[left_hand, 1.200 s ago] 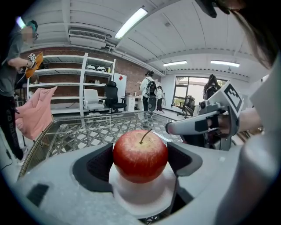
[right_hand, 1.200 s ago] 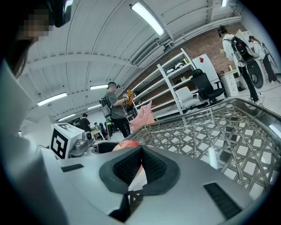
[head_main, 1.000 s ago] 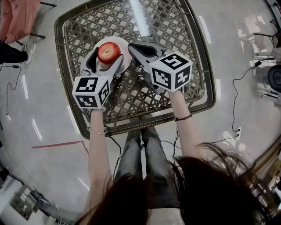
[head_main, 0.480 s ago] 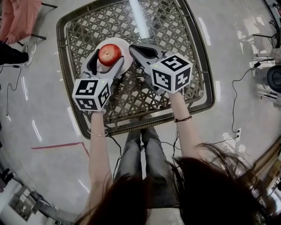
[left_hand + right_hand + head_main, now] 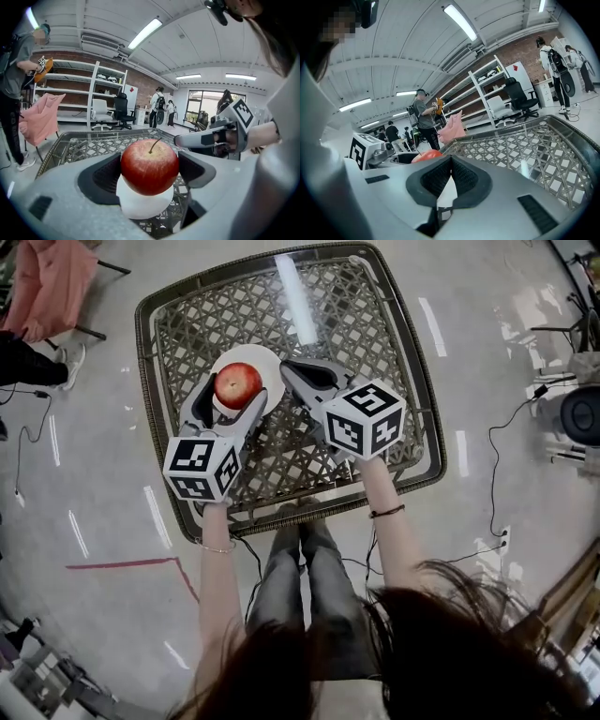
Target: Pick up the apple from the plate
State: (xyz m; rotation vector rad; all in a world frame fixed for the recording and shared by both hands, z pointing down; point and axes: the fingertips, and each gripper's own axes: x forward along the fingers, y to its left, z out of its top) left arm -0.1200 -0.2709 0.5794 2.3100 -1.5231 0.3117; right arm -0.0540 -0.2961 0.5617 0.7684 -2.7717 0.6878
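Note:
A red apple (image 5: 238,385) with a short stem sits between the jaws of my left gripper (image 5: 234,390), and both pads press its sides. In the left gripper view the apple (image 5: 150,166) hangs just over the small white plate (image 5: 140,206), filling the gap of the left gripper (image 5: 150,168). The plate (image 5: 267,371) rests on the lattice table (image 5: 375,334). My right gripper (image 5: 292,368) hovers just right of the plate, its jaws shut on nothing. In the right gripper view the right gripper (image 5: 450,161) has its pads together, and the apple (image 5: 425,156) peeks from behind them.
The table has a raised woven rim (image 5: 427,418) all round. A pink cloth (image 5: 42,282) hangs on a chair at the far left. Cables (image 5: 502,437) trail over the floor at the right. People stand by shelves (image 5: 101,84) in the background.
The head camera has pulled back, so the table looks smaller. My left gripper stays closed round the apple over the plate. The right gripper holds beside it.

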